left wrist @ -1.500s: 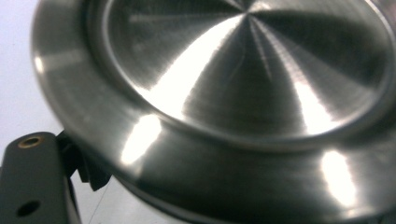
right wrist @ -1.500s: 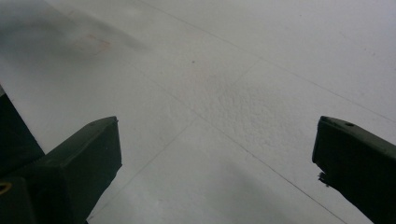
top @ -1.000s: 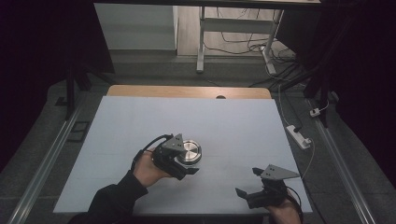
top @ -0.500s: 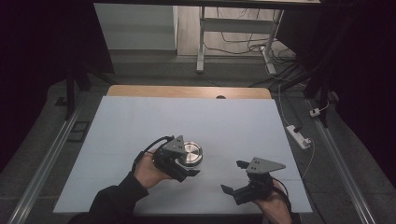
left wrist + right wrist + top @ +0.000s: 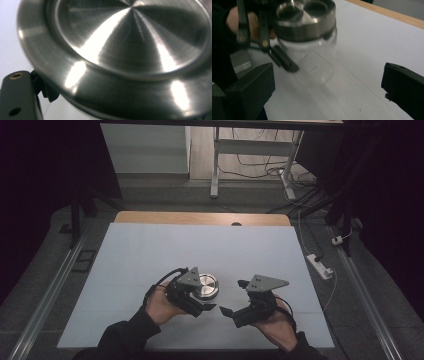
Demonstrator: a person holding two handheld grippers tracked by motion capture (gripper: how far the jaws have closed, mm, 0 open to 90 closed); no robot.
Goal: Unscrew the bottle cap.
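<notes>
Two black tongs work over a pale, matte tabletop (image 5: 150,250) edged in light wood at its far side. The left tongs (image 5: 200,306) are clamped on a clear glass jar (image 5: 315,61) with a brushed, round steel lid (image 5: 207,286), standing near the tabletop's front middle. The right tongs (image 5: 231,297) stand apart, empty, just beside it. Dark floor with loose cables surrounds the tabletop.
</notes>
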